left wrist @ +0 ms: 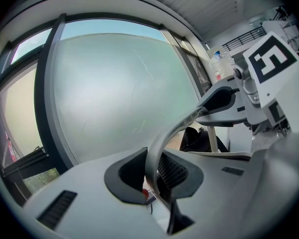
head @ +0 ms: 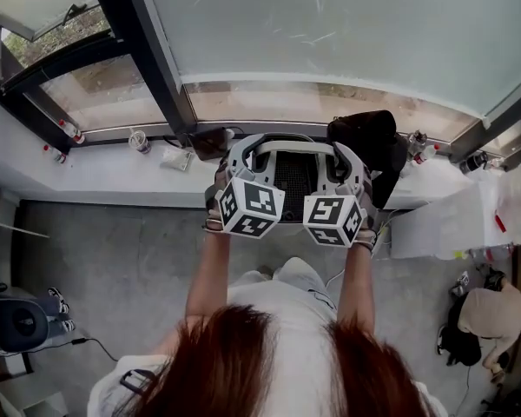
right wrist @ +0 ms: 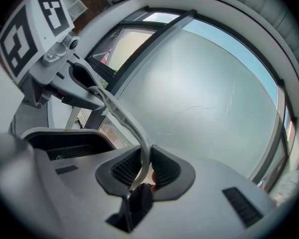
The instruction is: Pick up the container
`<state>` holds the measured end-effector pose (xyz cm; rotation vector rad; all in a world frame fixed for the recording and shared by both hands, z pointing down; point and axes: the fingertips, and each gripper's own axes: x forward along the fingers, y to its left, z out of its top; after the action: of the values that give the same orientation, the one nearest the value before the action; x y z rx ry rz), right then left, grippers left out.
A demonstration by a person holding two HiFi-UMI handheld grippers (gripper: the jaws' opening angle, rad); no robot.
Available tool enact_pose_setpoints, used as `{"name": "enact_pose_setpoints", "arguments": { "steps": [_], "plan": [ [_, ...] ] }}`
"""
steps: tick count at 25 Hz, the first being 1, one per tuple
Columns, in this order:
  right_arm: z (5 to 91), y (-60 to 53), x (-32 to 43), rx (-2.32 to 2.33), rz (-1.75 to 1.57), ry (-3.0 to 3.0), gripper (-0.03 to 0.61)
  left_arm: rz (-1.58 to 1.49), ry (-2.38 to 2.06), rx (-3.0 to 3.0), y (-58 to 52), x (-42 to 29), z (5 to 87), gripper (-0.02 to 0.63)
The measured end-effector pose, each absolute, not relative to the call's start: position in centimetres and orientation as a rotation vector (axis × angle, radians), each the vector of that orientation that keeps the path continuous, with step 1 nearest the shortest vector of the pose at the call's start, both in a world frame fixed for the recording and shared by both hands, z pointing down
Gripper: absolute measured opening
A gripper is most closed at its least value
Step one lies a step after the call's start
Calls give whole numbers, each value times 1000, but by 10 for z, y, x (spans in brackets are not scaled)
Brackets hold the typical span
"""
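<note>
The container (head: 295, 179) is a grey basket with a black mesh inside and a grey arched handle (head: 288, 144). It hangs in the air in front of the person, above the window sill. My left gripper (head: 240, 158) is shut on the left part of the handle (left wrist: 162, 138), which runs as a grey strip between the dark pads (left wrist: 124, 176). My right gripper (head: 342, 158) is shut on the right part of the handle (right wrist: 139, 143). The basket's rim (right wrist: 65, 132) shows in the right gripper view. Each gripper view shows the other gripper's marker cube.
A large frosted window (head: 347, 24) stands right ahead, with a white sill (head: 113, 176) carrying small bottles (head: 71, 132) and a cup (head: 139, 141). A black bag (head: 372, 139) sits behind the container. A white table (head: 443, 220) and a crouching person (head: 488, 313) are on the right.
</note>
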<state>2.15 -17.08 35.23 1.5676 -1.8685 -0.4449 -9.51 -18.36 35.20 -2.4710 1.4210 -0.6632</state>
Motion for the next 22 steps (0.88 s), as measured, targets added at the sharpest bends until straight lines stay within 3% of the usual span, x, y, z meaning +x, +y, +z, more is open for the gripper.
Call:
{"name": "enact_pose_setpoints", "arguments": {
  "steps": [22],
  "plan": [
    [322, -109, 52, 1586, -477, -1962, 75, -620, 1473, -2426, -117, -66, 320, 64]
  ]
}}
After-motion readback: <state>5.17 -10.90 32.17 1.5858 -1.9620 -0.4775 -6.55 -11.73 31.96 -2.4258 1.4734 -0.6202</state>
